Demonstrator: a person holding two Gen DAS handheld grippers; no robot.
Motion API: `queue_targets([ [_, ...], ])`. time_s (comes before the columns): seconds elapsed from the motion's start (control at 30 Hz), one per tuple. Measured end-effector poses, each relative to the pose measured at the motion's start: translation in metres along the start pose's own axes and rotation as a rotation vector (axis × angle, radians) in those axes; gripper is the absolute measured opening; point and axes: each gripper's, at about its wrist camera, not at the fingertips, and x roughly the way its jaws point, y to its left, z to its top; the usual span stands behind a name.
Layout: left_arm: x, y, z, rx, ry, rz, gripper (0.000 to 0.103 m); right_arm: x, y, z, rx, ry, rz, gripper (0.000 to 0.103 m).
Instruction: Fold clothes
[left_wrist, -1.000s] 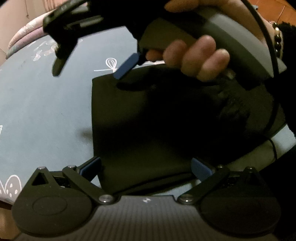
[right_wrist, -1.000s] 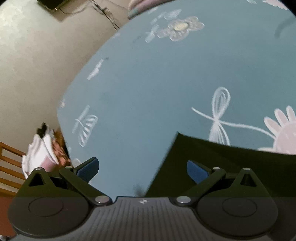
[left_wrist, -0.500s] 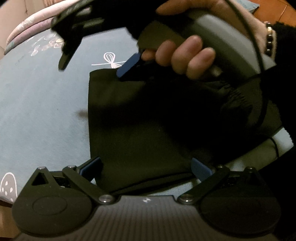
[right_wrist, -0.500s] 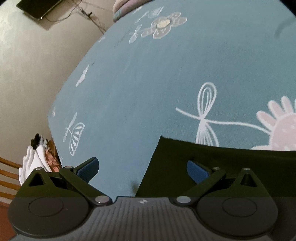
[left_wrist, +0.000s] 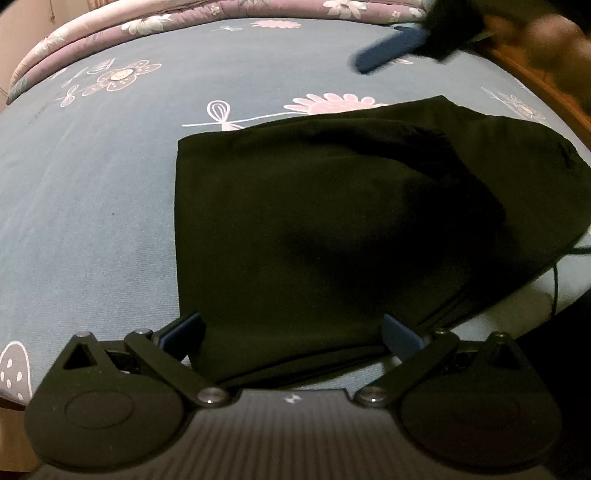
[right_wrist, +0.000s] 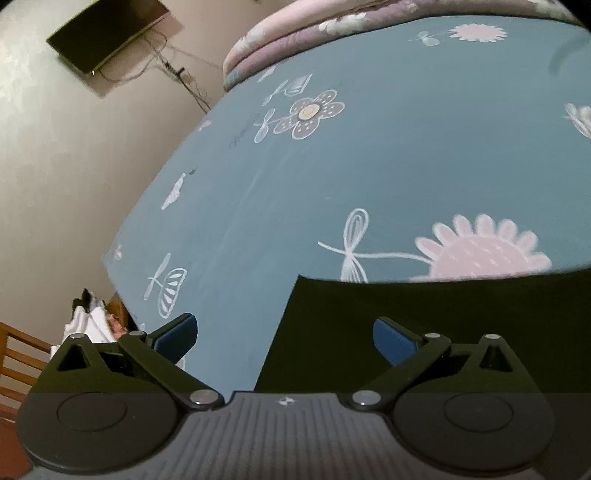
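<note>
A black garment (left_wrist: 325, 229) lies folded flat on the blue flowered bedsheet (left_wrist: 85, 192), its left edge straight and a bulkier dark fold across its right half. My left gripper (left_wrist: 291, 332) is open at the garment's near edge, fingers spread to either side of it, nothing gripped. In the right wrist view the same black garment (right_wrist: 443, 314) fills the lower right, its corner just ahead of my right gripper (right_wrist: 282, 334), which is open and holds nothing. The right gripper's blue fingertip (left_wrist: 391, 50) shows blurred at the top of the left wrist view, above the bed.
A purple flowered quilt (left_wrist: 184, 14) is piled along the far side of the bed. A dark screen (right_wrist: 110, 33) hangs on the wall with cables below it. White clothes (right_wrist: 92, 325) and a wooden chair (right_wrist: 14, 350) stand past the bed's left edge. A thin cable (left_wrist: 554, 284) hangs at right.
The right gripper and the hand holding it lifted off the garment's far edge and pulled away to the upper right. The whole garment now shows, lying still.
</note>
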Motion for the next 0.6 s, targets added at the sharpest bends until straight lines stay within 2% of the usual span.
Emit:
queue_targets([
  [0.33,0.002,-0.003,0.001,0.002,0.008,0.008,0.102,0.007,-0.075,-0.074,0.27,0.036,-0.029,0.103],
  [0.47,0.003,-0.003,0.001,0.003,0.007,0.007,0.102,-0.002,-0.096,-0.084,0.371,-0.017,0.058,0.103],
  [0.6,-0.012,0.002,0.005,-0.016,-0.03,0.001,0.102,-0.022,-0.083,-0.09,0.342,-0.072,0.065,0.103],
])
